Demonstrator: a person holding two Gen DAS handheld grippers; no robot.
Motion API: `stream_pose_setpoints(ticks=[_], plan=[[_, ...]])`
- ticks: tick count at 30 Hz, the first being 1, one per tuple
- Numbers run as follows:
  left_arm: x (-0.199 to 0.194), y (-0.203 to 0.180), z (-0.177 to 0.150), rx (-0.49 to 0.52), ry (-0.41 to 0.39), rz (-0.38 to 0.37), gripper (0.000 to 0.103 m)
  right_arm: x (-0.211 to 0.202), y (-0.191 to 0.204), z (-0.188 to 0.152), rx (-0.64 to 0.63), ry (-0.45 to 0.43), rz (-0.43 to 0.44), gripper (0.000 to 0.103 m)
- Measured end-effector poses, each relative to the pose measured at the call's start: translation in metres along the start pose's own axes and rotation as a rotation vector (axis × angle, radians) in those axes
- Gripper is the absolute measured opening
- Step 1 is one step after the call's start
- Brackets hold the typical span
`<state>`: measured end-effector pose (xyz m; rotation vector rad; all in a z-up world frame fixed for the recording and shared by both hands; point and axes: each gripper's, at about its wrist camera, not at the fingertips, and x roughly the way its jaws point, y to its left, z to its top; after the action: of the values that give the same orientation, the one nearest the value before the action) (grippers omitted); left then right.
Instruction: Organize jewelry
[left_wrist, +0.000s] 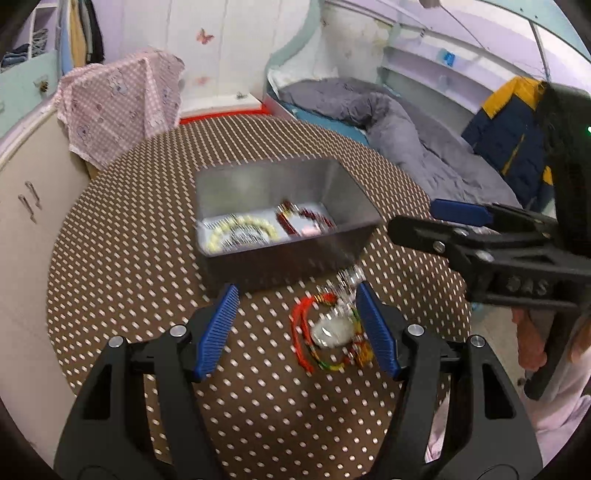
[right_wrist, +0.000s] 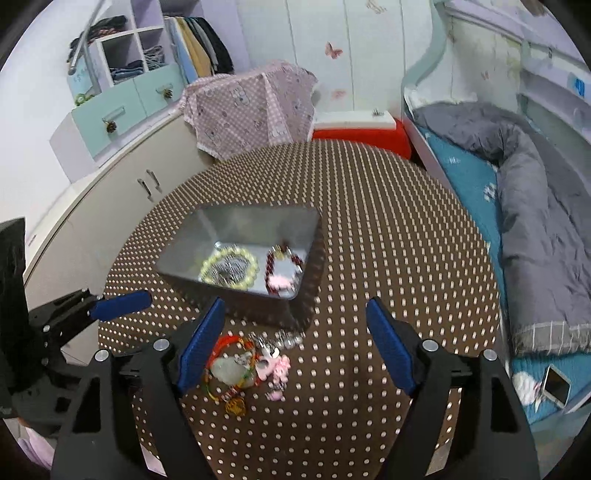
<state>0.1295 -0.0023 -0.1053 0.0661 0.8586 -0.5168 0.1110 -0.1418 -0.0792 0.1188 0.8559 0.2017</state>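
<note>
**Both Grippers Spread Wide, Loose Jewelry on Table, Tray Partly Filled**

Your left gripper (left_wrist: 297, 325) has its jaws spread wide and grips nothing. Its blue ribbed pads (left_wrist: 218, 332) flank the loose jewelry pile (left_wrist: 330, 332) on the table; the right-hand pad sits just beside the pile's edge, and motion blur prevents confirming contact.

Your right gripper (right_wrist: 295, 347) is also spread wide and empty. In the right wrist view, the same jewelry pile (right_wrist: 243, 369) lies just inside its left pad (right_wrist: 201, 347), near the lower left of the gap. In the left wrist view, the right gripper enters from the right side, beside the tray's near right corner.

The metal tray (left_wrist: 273, 266) is rectangular, with sloped, dull grey walls. It stands on the table beyond the pile, apart from it. Inside lie a pale yellow bead bracelet (right_wrist: 229, 271) on the left and a dark red bead bracelet (right_wrist: 282, 269) on the right, the latter with a small pink piece at its near side.

The pile comprises a red cord loop (left_wrist: 301, 336), a pale translucent stone (left_wrist: 330, 330), multicoloured braided cord, clear beads and small pink charms (right_wrist: 277, 369).

The round table (right_wrist: 388, 258) carries a brown covering with a regular pattern of light dots.
</note>
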Motion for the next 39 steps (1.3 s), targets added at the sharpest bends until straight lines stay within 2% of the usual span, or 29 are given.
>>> stream_pose_setpoints(ticks=[8, 10, 13, 15, 20, 25, 27, 39], plan=[[0.013, -0.024, -0.023, 0.072, 0.058, -0.073, 0.065, 0.015, -0.029, -0.021, 0.108, 0.076, -0.033, 0.075], [0.016, -0.030, -0.025, 0.082, 0.065, -0.079, 0.050, 0.013, -0.033, -0.024, 0.118, 0.081, -0.044, 0.075], [0.022, -0.037, -0.029, 0.100, 0.079, -0.096, 0.041, 0.009, -0.041, -0.031, 0.137, 0.080, -0.043, 0.075], [0.030, -0.041, -0.030, 0.106, 0.103, -0.090, 0.036, 0.007, -0.045, -0.034, 0.147, 0.079, -0.044, 0.075], [0.044, -0.043, -0.029, 0.100, 0.126, -0.045, 0.034, 0.011, -0.052, -0.038, 0.169, 0.099, -0.041, 0.075], [0.047, -0.045, -0.029, 0.118, 0.131, 0.011, 0.017, 0.012, -0.056, -0.042, 0.181, 0.108, -0.033, 0.075], [0.044, -0.044, -0.030, 0.115, 0.130, 0.023, 0.014, 0.012, -0.056, -0.041, 0.183, 0.108, -0.032, 0.075], [0.032, -0.027, -0.024, 0.055, 0.100, 0.035, 0.010, 0.012, -0.055, -0.038, 0.175, 0.108, -0.034, 0.075]])
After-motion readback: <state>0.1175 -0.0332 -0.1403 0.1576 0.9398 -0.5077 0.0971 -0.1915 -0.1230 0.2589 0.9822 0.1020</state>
